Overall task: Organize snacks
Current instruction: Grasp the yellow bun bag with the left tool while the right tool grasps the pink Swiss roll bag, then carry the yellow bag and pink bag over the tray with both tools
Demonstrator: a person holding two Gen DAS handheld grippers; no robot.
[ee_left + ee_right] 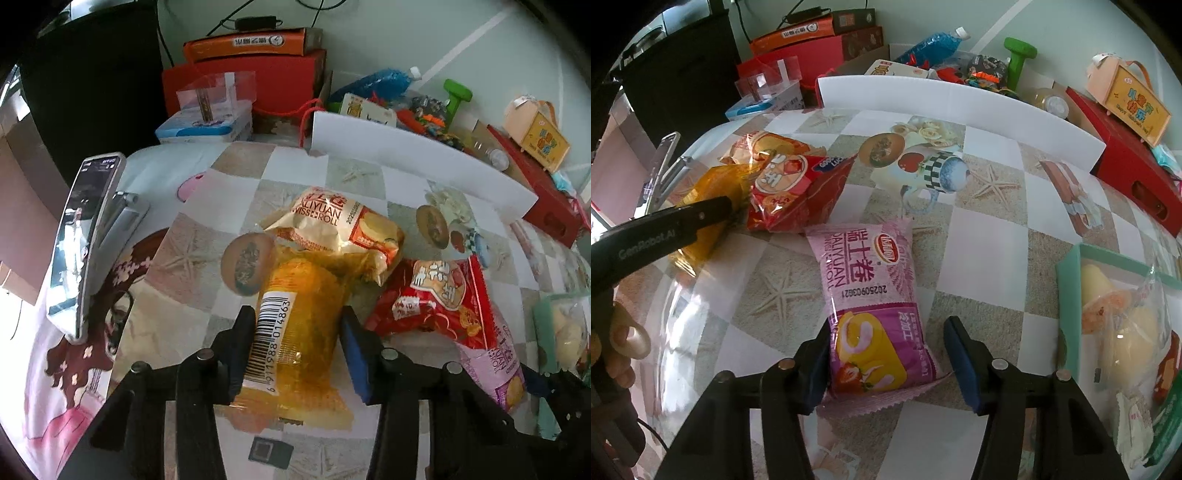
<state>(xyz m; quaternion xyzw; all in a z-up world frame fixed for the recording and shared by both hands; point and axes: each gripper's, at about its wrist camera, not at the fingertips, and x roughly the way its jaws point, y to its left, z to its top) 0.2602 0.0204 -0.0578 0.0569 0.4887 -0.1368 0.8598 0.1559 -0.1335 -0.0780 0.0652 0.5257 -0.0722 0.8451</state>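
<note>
Left gripper [295,332] closed on the orange packet [295,325], jaws pressing both sides of the wrapper near the barcode end, far end of the packet tucked under the cream roll packet [343,229] on the table [406,192]. Right gripper [886,354] astride the pink roll packet [875,302], jaws parted: left pad touching the wrapper's edge, right pad well clear, so not yet gripping.

To do well, by this reading: lift the orange packet straight up, sliding it free of the cream one without dragging the red packet [439,302] beside it. Centre the right jaws over the pink packet's bulge, not the crimped edge, then close gently to avoid crushing the cake.

Loose packets on the table: four. One orange, one cream, one red, one pink. One green box [1067,314] to the right, already holding wrapped snacks, number unclear.
</note>
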